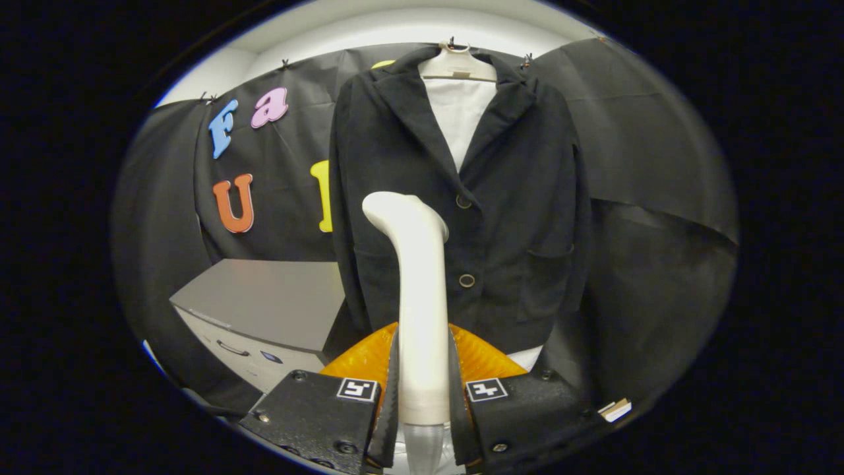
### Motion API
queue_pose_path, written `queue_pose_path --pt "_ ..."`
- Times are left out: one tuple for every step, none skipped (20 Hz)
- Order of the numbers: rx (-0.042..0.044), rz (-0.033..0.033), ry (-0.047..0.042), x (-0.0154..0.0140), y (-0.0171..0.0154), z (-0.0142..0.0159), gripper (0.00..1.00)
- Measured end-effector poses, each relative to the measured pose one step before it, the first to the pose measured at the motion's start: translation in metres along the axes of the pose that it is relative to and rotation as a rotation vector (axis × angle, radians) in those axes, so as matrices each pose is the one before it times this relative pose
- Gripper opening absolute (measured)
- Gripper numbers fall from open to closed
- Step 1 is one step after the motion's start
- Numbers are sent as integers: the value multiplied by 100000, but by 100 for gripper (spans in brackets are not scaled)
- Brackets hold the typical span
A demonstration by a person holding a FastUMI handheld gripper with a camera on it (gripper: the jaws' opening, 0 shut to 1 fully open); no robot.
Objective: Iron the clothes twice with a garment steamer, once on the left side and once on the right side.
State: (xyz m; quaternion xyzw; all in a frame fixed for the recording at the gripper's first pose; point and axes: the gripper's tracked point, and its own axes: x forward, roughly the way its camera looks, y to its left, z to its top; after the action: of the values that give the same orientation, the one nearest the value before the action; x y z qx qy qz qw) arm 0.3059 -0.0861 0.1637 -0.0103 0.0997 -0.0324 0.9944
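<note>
Item: my tongs (422, 389), clamped on the white garment steamer (417, 290), head raised just left of the buttons on the hung black jacket (461, 198). Left pass seemingly underway; right side remains.

We see the steamer (421, 310) standing upright between the fingers (395, 389), its head just before the jacket (461, 198). The jacket hangs on a hanger (456, 64), over a shirt (459, 115), against the booth wall. A cabinet (264, 310) sits left of the jacket.
</note>
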Motion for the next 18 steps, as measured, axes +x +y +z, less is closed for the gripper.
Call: queue_pose_path --pt "263 -12 1315 396 117 -456 36" --pt "256 -158 1223 292 -25 -538 36" --pt "3 -59 1295 398 -154 -878 36" --pt "-92 26 1204 307 -105 -804 36" --pt "5 -138 1253 -46 -352 -919 36" --pt "-214 50 1295 181 -17 -609 36" --pt "-338 106 960 176 108 -687 36" --pt "-331 -11 767 192 29 -499 36" --pt "-281 -87 794 266 104 -475 36" --pt "-241 54 836 217 66 -517 36" --pt "-206 28 938 136 -103 -583 36" --pt "-81 -3 969 199 13 -454 36" --pt "16 42 898 217 18 -493 36" --pt "-242 6 1133 237 -3 -529 36" --pt "-235 -145 958 114 -13 -539 36" --pt "-304 -147 1040 191 21 -410 36" --pt "-97 -187 898 301 -9 -464 36" --pt "-44 -159 1119 141 76 -406 36"
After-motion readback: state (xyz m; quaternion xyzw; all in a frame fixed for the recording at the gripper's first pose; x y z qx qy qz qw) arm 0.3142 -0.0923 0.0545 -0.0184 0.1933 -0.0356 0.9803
